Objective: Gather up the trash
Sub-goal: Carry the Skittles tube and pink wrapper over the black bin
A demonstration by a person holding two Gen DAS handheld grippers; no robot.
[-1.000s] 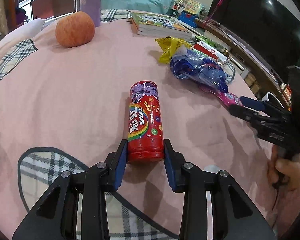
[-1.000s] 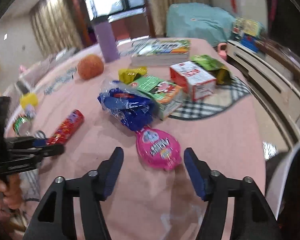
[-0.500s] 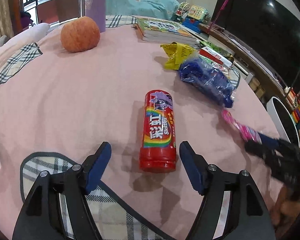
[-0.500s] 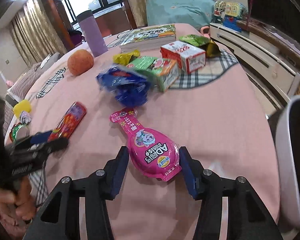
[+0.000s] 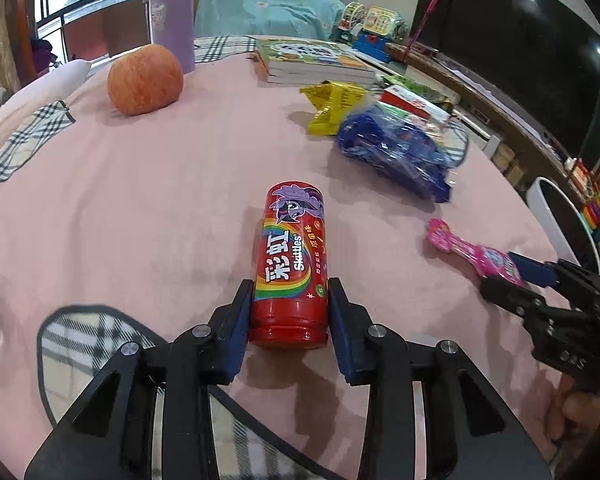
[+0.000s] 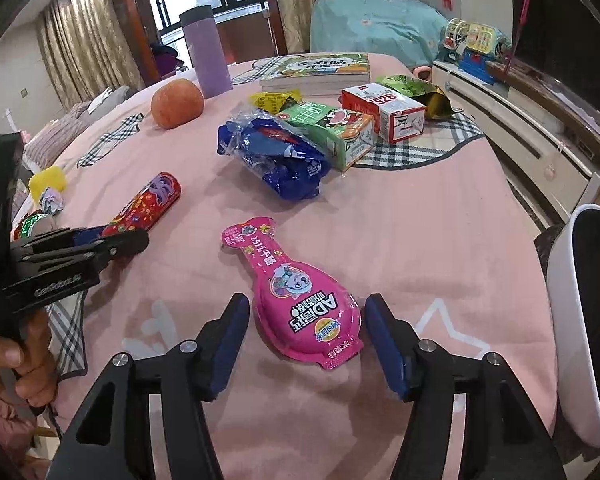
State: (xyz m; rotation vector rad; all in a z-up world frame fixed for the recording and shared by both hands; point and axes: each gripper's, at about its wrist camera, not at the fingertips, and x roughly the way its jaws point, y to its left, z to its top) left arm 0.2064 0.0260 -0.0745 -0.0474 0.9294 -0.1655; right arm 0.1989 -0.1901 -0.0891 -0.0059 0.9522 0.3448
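Observation:
A red Skittles tube lies on the pink tablecloth; my left gripper is shut on its near end, both pads touching it. It also shows in the right wrist view. A pink AD drink pouch lies flat between the fingers of my right gripper, which is open with small gaps on both sides. The pouch also shows in the left wrist view. A crumpled blue wrapper and a yellow wrapper lie farther back.
An apple, a purple cup, a stack of books, a green carton, a red-white box and a green packet sit at the back. A white bin stands off the table's right edge.
My left gripper opened, then closed again on the Skittles tube. My right gripper moved forward so the pink pouch lies between its fingers, which narrowed around it.

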